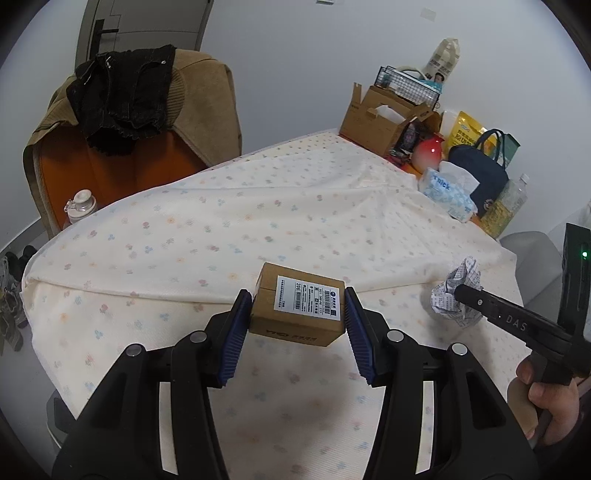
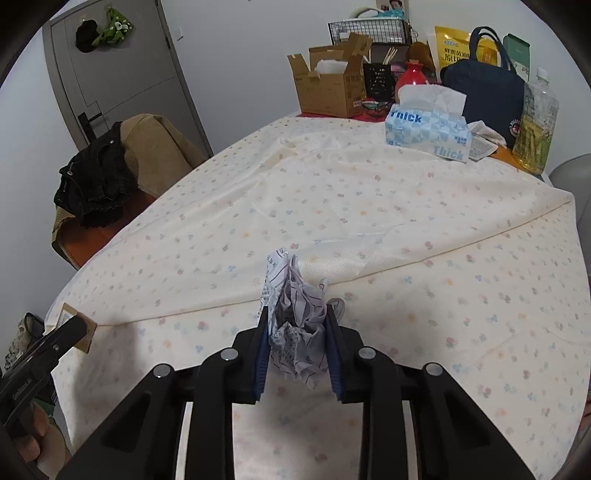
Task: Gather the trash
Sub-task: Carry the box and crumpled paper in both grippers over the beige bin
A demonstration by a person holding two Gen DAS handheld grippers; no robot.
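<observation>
The left gripper holds a small cardboard box between its blue pads, one pad pressed on each side, the white label facing up; the box sits just above the flowered cloth that covers the desk. The right gripper is clamped on a crumpled paper ball, which fills the narrow gap between its pads and sticks up past the fingertips. In the left wrist view the paper ball lies to the right of the small cardboard box, well apart from it, with the right gripper reaching it from the right, gripped by a hand. Far behind the small cardboard box, along the back edge of the desk, stands an open carton with white paper inside, a wire basket behind it, a tissue pack with a tissue sticking out, a dark bag and a plastic bottle. Between that row and the small cardboard box the cloth is bare and wrinkled. To the left of the box the desk edge drops away, with a chair draped in clothes beyond it.
</observation>
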